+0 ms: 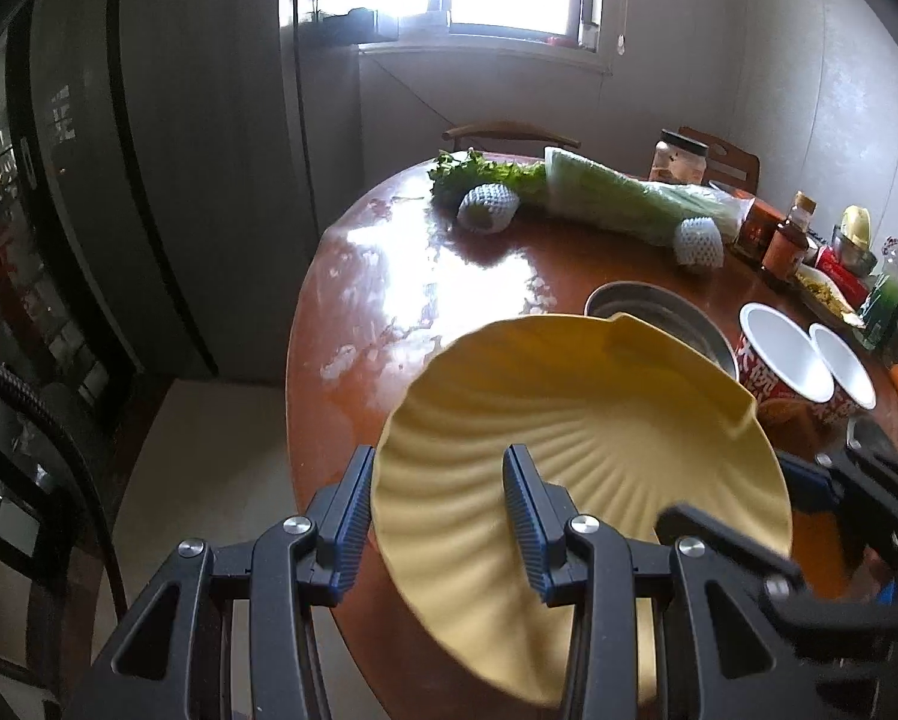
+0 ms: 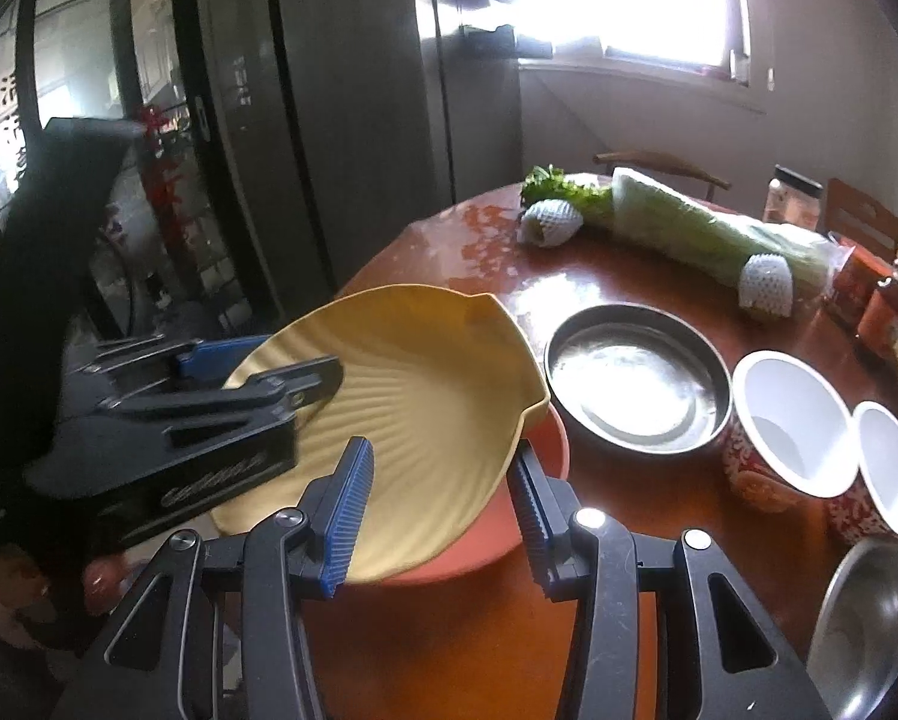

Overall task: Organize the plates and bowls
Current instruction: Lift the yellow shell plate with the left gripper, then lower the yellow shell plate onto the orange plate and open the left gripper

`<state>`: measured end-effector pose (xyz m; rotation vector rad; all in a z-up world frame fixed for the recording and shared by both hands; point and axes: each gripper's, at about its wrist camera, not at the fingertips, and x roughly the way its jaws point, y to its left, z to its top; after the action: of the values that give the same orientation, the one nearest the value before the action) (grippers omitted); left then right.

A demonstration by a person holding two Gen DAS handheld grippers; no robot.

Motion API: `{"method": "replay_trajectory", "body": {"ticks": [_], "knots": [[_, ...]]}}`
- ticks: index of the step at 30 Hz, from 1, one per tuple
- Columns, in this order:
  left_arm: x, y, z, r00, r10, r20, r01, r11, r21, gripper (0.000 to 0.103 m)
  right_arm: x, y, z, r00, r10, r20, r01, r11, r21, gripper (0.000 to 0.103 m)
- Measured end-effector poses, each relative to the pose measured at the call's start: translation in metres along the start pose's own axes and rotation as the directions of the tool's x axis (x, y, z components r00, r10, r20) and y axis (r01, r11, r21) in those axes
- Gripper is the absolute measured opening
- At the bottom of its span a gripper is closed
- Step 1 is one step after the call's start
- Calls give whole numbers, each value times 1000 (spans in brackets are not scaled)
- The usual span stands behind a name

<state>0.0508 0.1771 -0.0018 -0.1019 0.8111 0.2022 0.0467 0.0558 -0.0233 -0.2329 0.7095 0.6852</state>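
A yellow shell-shaped plate (image 1: 568, 420) (image 2: 413, 384) hangs tilted over the near edge of the round brown table (image 1: 389, 276). My left gripper (image 1: 440, 456) (image 2: 287, 360) is shut on its left rim, one finger on top and one underneath. My right gripper (image 2: 440, 450) (image 1: 730, 492) is shut on the opposite rim. An orange plate (image 2: 538, 480) lies on the table just under the yellow one, mostly hidden. Beyond stand a steel basin (image 2: 637, 378) (image 1: 658, 312) and two red-and-white bowls (image 2: 790, 420) (image 2: 889, 468).
A steel bowl (image 2: 868, 618) sits at the near right. Wrapped cabbage (image 2: 706, 228), greens (image 1: 478, 174), two foam-netted fruits (image 1: 487, 207) (image 2: 766, 282) and jars (image 1: 784, 240) crowd the far side. A dark fridge (image 2: 329, 120) stands to the left.
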Motion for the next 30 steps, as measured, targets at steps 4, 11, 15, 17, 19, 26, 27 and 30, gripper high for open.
{"method": "replay_trajectory", "body": {"ticks": [4, 11, 15, 17, 19, 26, 27, 30], "knots": [[5, -4, -4, 1000, 11, -5, -11, 1000, 7, 42, 18, -7, 2, 1000, -8, -25, 8, 1000, 0, 48], [12, -6, -7, 1000, 10, -20, -10, 1000, 13, 42, 36, -14, 4, 999, -30, -42, 30, 999, -14, 48], [13, -4, -9, 1000, 12, -27, -12, 1000, 10, 42, 45, -15, 2, 998, -32, -60, 31, 999, -19, 48], [13, -3, -10, 1000, 15, -27, -15, 1000, 11, 42, 49, -15, 1, 998, -28, -65, 27, 999, -20, 48], [15, -1, -10, 999, 15, -32, -15, 1000, 7, 42, 51, -14, 1, 997, -26, -66, 25, 999, -22, 48], [16, -1, -13, 999, 19, -34, -19, 1000, 14, 42, 57, -11, 0, 997, -35, -72, 32, 999, -30, 48], [16, -1, -13, 999, 18, -33, -18, 1000, 16, 42, 58, -11, -1, 996, -38, -74, 36, 999, -31, 48], [16, -2, -14, 999, 18, -34, -18, 1000, 17, 42, 58, -13, -2, 996, -40, -78, 38, 999, -22, 48]]}}
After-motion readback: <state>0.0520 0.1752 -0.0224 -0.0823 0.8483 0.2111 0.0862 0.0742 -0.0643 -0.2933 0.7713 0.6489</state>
